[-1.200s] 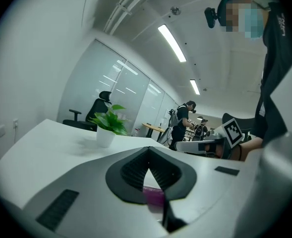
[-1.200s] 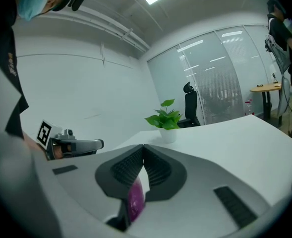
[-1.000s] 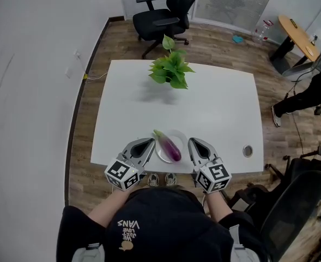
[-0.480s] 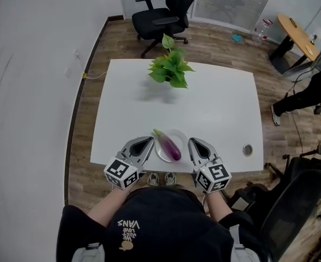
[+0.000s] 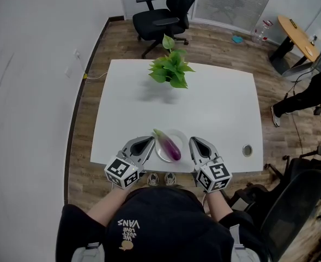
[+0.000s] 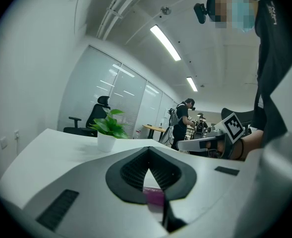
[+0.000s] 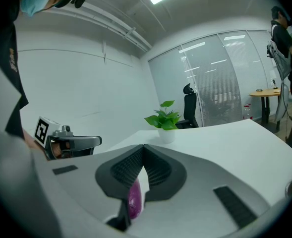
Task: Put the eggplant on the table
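The eggplant (image 5: 170, 145) lies on a white plate (image 5: 178, 136) at the near edge of the table (image 5: 214, 108). We hold the left gripper (image 5: 147, 141) and right gripper (image 5: 195, 142) on either side of the plate, both with jaws closed on nothing. A potted plant (image 5: 171, 69) stands near the far edge.

Your black cap (image 5: 160, 212) carries "VANS" in white letters, upside down in the head view, with smaller lines beside it too small to read for sure; the cube (image 5: 122, 172) on your left gripper (image 5: 144, 144) and the one (image 5: 213, 177) on your right gripper (image 5: 198, 144) show only black-and-white square markers
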